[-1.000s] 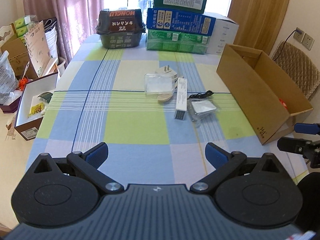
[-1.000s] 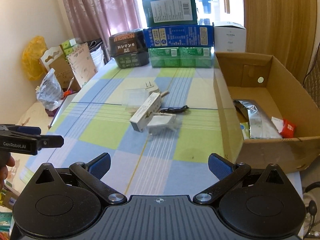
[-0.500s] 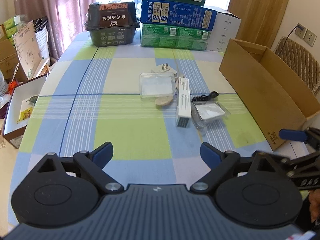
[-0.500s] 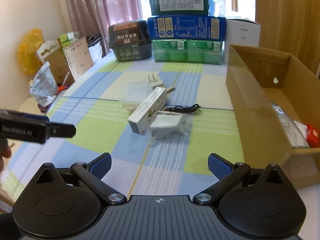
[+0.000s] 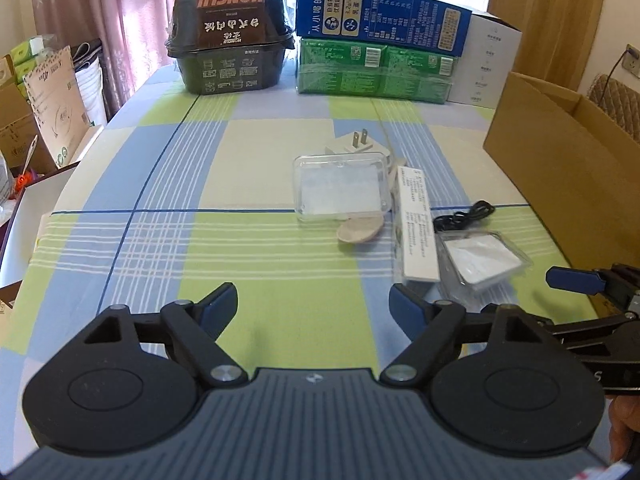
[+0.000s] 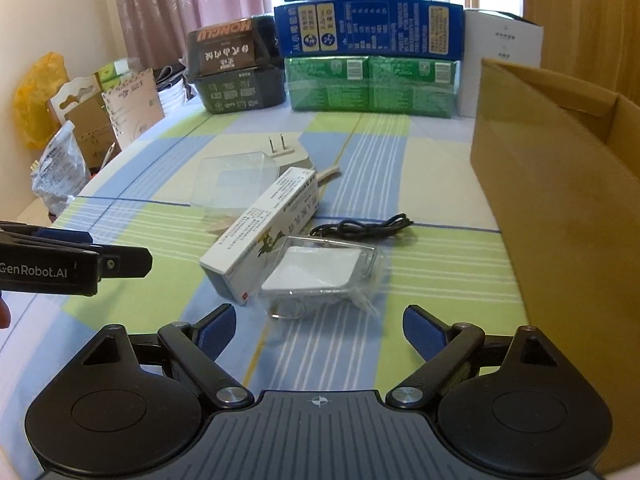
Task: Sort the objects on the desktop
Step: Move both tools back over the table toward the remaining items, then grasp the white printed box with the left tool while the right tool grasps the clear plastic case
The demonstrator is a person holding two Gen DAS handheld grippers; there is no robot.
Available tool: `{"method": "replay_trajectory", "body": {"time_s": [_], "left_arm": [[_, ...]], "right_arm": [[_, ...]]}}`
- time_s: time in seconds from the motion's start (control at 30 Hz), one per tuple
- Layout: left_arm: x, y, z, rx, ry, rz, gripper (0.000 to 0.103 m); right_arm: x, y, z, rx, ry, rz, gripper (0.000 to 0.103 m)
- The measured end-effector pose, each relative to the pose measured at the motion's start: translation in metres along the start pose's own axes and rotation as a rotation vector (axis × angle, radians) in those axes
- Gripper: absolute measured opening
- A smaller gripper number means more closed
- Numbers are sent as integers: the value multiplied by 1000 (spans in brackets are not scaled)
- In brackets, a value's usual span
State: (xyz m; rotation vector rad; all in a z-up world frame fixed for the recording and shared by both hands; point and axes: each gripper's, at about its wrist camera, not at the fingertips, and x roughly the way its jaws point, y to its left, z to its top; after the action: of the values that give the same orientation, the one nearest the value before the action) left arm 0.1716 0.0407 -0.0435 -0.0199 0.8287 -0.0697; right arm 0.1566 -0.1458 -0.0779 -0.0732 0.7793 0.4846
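Observation:
Small items lie in the middle of the checked tablecloth: a clear plastic case (image 5: 340, 184), a white plug adapter (image 5: 356, 146), a beige spoon-like piece (image 5: 358, 232), a long white medicine box (image 5: 416, 224) (image 6: 260, 236), a black cable (image 6: 360, 226) and a white pad in clear wrap (image 6: 320, 272) (image 5: 482, 262). My left gripper (image 5: 314, 308) is open and empty, short of the medicine box. My right gripper (image 6: 316, 326) is open and empty, just in front of the wrapped pad. An open cardboard box (image 6: 560, 200) stands at the right.
Stacked green and blue cartons (image 5: 376, 44), a black food container (image 5: 228, 44) and a white box (image 5: 494, 64) line the table's far edge. Boxes and bags (image 6: 60, 136) sit off the table's left side. The tablecloth (image 5: 160, 240) covers the table.
Both grippers have moved forward and lower toward the cluster of items. The right gripper now sits close to the wrapped pad. Both stay open.

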Motion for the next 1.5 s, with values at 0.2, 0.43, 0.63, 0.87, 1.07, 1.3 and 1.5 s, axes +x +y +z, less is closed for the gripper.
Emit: {"method": "replay_trajectory", "body": {"time_s": [0.2,0.43,0.63,0.87,1.07,1.3,1.5], "left_arm": [[14,0,-5,-24,-5,-16,80],[16,3,-10,-67,-28,-53,80],[20,-8,-12,5,-16,-76,80],[30,-29,-3,111,-30,-144,79],[45,-44,2,160,-22,-180,66],[56,-46,6,173,-25,-193,48],[63,-47,9,190,-22,-214,34]], "right_arm": [[20,-2,6,3,1,-10,85],[34,2,9,-18,-7,-20,70],[25,-12,8,3,0,-69,42],[13,-35,6,72,10,-109,37],[5,-34,4,24,-9,-139,71],[19,-35,11,-51,-7,-133,77],[34,-40,16,-124,-15,-125,77]]}}
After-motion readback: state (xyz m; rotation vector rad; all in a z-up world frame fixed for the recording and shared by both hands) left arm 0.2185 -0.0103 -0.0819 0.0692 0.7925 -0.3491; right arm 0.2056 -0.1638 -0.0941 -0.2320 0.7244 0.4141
